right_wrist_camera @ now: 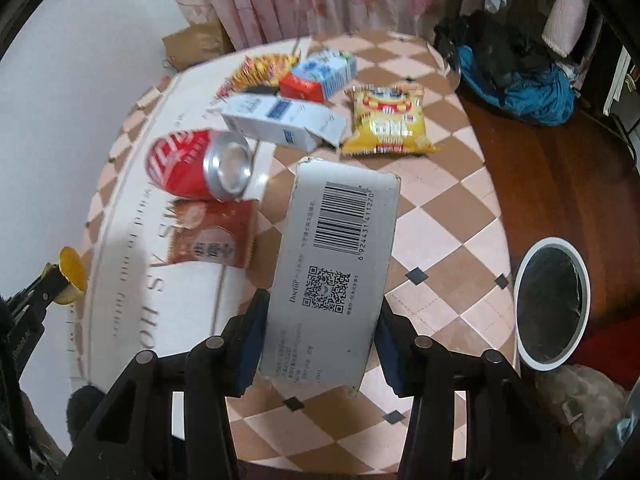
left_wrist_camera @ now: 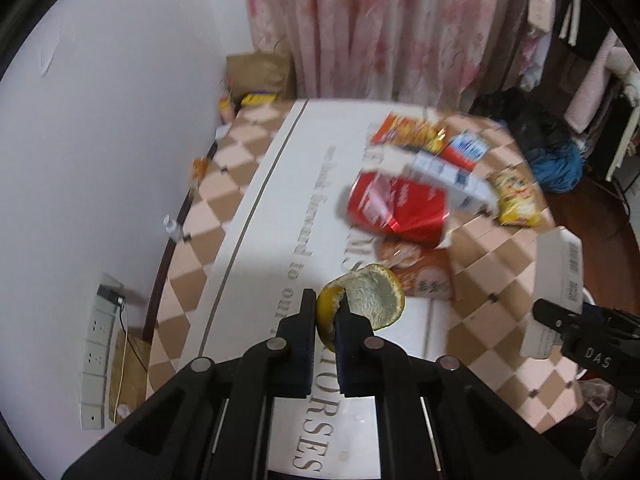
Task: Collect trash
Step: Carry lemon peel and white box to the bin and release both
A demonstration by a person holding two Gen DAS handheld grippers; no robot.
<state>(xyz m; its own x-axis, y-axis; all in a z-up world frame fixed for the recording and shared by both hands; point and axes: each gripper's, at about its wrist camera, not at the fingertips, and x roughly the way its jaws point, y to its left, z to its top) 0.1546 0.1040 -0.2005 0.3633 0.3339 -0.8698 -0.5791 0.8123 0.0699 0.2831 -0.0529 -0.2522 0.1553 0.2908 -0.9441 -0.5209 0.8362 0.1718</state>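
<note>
1. The left gripper (left_wrist_camera: 324, 316) was clamped nearly closed on a piece of orange peel (left_wrist_camera: 370, 300), which hung clear above the worktop (left_wrist_camera: 256, 208).
2. The right gripper (right_wrist_camera: 320, 340) was squeezed onto the long sides of a grey barcode box (right_wrist_camera: 336, 264), also lifted off the surface.
3. So two pieces of trash were in hand, but neither was yet in the white-rimmed bin (right_wrist_camera: 552, 304), which stood on the floor at about 3 o'clock from the box in the right wrist view; whether the bin already held anything could not be told.
4. Left lying on the worktop, from 10 to 1 o'clock of the held box: a red can (right_wrist_camera: 188, 168) on its side, a brown sachet (right_wrist_camera: 216, 240), a white-and-blue carton (right_wrist_camera: 280, 120), a yellow snack bag (right_wrist_camera: 386, 120), a red-and-blue box (right_wrist_camera: 320, 76) and an orange wrapper (right_wrist_camera: 260, 68).
5. By that count, the task looked early, with most items still to collect.
</note>
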